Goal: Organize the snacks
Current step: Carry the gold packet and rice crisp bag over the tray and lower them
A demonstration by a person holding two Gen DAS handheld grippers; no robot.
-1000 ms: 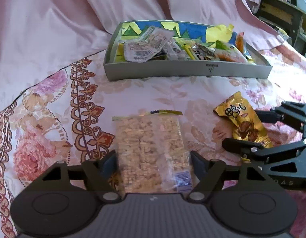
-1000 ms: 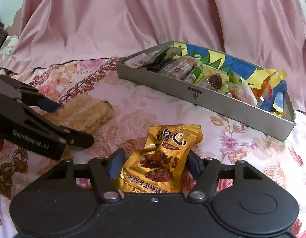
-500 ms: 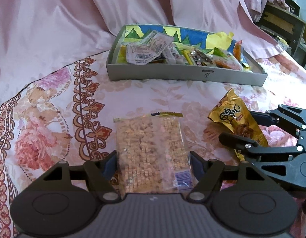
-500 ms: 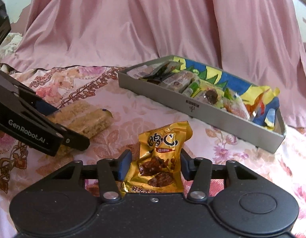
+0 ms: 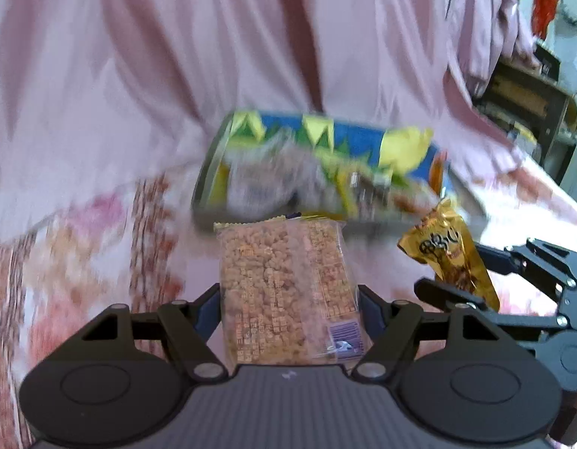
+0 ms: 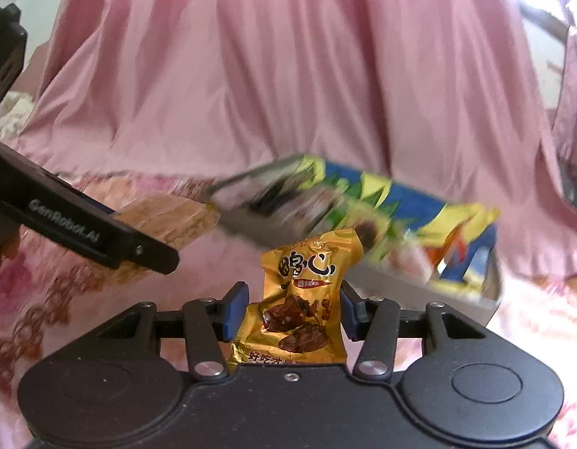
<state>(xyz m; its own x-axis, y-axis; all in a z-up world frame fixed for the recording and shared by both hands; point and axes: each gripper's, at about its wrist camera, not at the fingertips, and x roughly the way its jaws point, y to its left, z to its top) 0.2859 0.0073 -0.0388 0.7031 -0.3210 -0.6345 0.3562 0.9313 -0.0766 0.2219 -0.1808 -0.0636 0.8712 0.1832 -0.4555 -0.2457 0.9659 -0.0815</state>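
My left gripper (image 5: 288,299) is shut on a clear packet of puffed rice cake (image 5: 284,288) and holds it up off the bedspread. My right gripper (image 6: 294,308) is shut on a gold snack packet (image 6: 303,299) with dark red pieces printed on it, also lifted. The gold packet (image 5: 449,258) and right gripper (image 5: 512,284) show at the right of the left wrist view. The left gripper (image 6: 82,232) and rice cake packet (image 6: 168,217) show at the left of the right wrist view. The grey snack box (image 5: 213,179) with a blue and yellow lining lies ahead, blurred.
The box (image 6: 381,284) holds several small snack packets. A floral pink bedspread (image 5: 82,247) lies under everything and a pink draped cloth (image 6: 288,75) hangs behind the box. A dark wooden shelf (image 5: 527,104) stands at the far right.
Both grippers have risen off the bedspread with their packets and moved toward the box. The right gripper's jaws closed tighter on the gold packet. The background is now motion-blurred.
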